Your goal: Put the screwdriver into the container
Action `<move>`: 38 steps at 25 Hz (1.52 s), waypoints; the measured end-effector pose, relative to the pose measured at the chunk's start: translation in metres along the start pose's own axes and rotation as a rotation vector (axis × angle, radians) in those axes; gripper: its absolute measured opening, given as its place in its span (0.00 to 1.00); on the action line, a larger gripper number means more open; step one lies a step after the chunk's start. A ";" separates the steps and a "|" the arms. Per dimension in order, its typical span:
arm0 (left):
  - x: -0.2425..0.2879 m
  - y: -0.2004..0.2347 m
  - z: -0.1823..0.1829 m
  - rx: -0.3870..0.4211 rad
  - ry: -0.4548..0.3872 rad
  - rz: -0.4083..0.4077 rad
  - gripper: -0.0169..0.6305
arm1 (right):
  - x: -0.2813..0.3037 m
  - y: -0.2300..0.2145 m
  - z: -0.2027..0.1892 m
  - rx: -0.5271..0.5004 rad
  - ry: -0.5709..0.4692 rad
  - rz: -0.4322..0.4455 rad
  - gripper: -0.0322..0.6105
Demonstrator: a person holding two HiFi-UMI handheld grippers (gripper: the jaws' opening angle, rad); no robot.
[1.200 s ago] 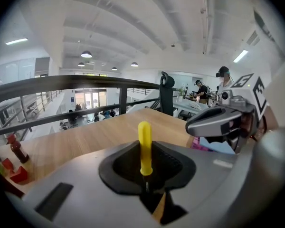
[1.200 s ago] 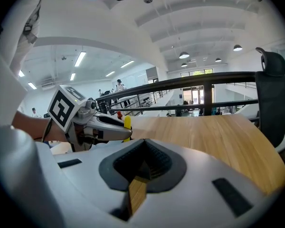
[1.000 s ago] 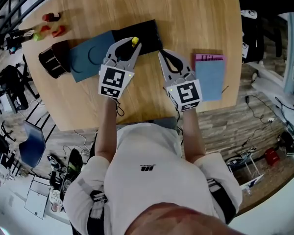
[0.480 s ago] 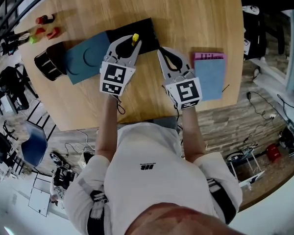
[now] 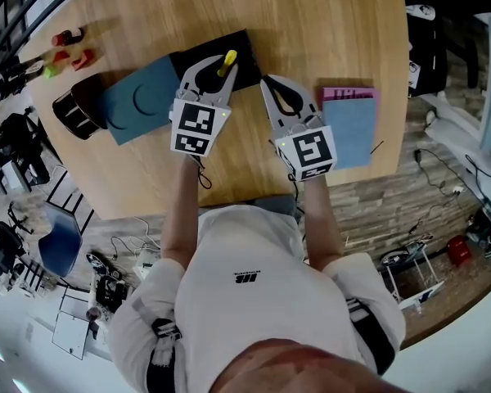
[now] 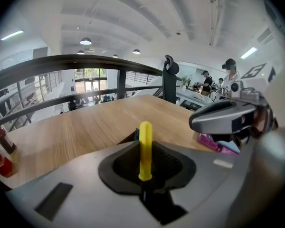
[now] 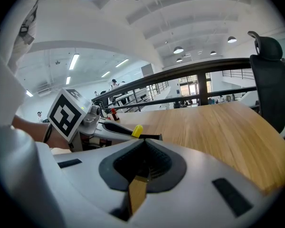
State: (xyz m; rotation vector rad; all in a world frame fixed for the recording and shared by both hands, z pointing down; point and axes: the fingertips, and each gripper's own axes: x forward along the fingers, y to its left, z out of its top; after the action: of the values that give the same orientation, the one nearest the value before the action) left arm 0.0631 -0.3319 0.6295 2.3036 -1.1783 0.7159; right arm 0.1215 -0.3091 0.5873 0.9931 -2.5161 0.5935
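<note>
Your left gripper (image 5: 220,70) is clamped on the yellow screwdriver (image 5: 227,59), handle up, over the black container (image 5: 242,47). It looks not released yet. Your right gripper (image 5: 268,84), beside the container, is closed and empty.

Yellow-handled screwdriver (image 6: 145,148) stands upright over the black container (image 5: 245,51).

At the right edge of the wooden table (image 5: 327,23), a blue notebook (image 5: 349,133) lies over a pink one (image 5: 350,95). Small red pieces (image 5: 82,59) sit near the far left corner. A dark round object (image 5: 72,113) stands at the left edge, just beside a blue sheet (image 5: 139,98).
</note>
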 end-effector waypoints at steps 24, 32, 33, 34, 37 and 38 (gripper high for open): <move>0.041 0.001 -0.030 -0.020 0.177 0.039 0.16 | 0.008 -0.014 -0.007 0.024 0.013 -0.001 0.04; 0.048 0.000 -0.045 -0.015 0.277 0.034 0.16 | 0.007 -0.016 -0.009 0.027 0.021 -0.002 0.04; 0.049 -0.001 -0.046 -0.012 0.290 0.034 0.16 | 0.007 -0.016 -0.010 0.028 0.022 -0.002 0.04; 0.049 -0.001 -0.048 -0.009 0.300 0.035 0.16 | 0.007 -0.016 -0.010 0.028 0.021 -0.002 0.04; 0.051 -0.001 -0.052 -0.002 0.326 0.039 0.16 | 0.006 -0.017 -0.010 0.028 0.020 -0.005 0.04; 0.051 -0.001 -0.053 0.001 0.334 0.040 0.16 | 0.006 -0.018 -0.011 0.029 0.022 -0.006 0.04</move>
State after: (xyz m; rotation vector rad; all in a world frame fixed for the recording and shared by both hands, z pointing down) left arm 0.0766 -0.3302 0.7024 2.0624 -1.0685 1.0668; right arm 0.1323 -0.3184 0.6037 0.9984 -2.4908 0.6375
